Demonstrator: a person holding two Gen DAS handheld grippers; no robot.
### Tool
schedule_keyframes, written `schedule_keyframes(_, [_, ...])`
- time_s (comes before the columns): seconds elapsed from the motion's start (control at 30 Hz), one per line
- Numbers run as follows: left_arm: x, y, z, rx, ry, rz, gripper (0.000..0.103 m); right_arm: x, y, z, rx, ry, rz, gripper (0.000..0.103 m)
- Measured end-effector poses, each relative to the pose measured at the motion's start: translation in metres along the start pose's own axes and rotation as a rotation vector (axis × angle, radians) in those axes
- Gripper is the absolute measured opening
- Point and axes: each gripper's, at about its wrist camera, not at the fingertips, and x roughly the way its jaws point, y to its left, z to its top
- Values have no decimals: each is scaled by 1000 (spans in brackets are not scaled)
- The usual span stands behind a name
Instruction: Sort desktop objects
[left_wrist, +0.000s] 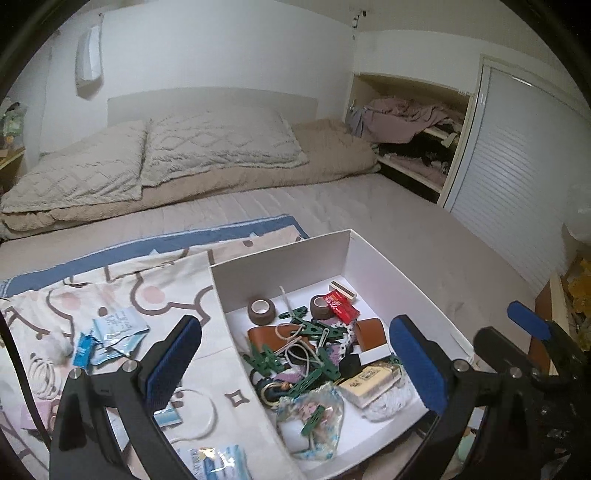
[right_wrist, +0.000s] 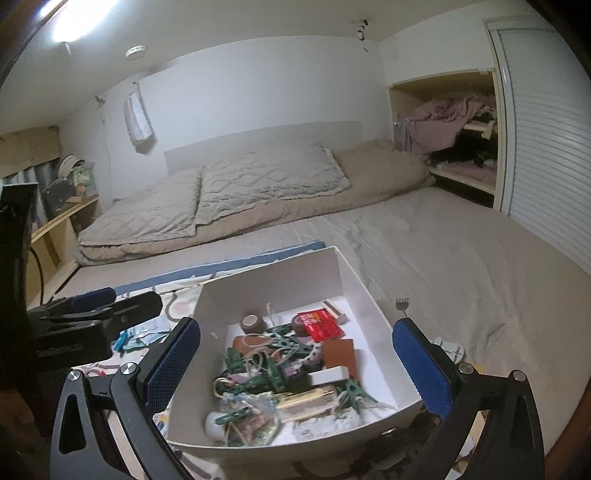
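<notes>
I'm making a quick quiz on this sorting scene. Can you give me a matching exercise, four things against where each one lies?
Things:
1. red packet
2. white cord coil
3. small fork
4. pillows

Places:
A. on the patterned cloth, left of the white box
B. at the head of the bed
C. inside the white box, near its far wall
D. on the bare mattress, right of the white box

Pairs: 1-C, 2-A, 3-D, 4-B
</notes>
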Motion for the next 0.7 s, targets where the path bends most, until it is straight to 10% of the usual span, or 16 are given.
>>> schedule_keyframes(0.7, [-97, 49, -47, 50, -76, 120, 102, -39, 64, -27, -63, -36, 19, 103])
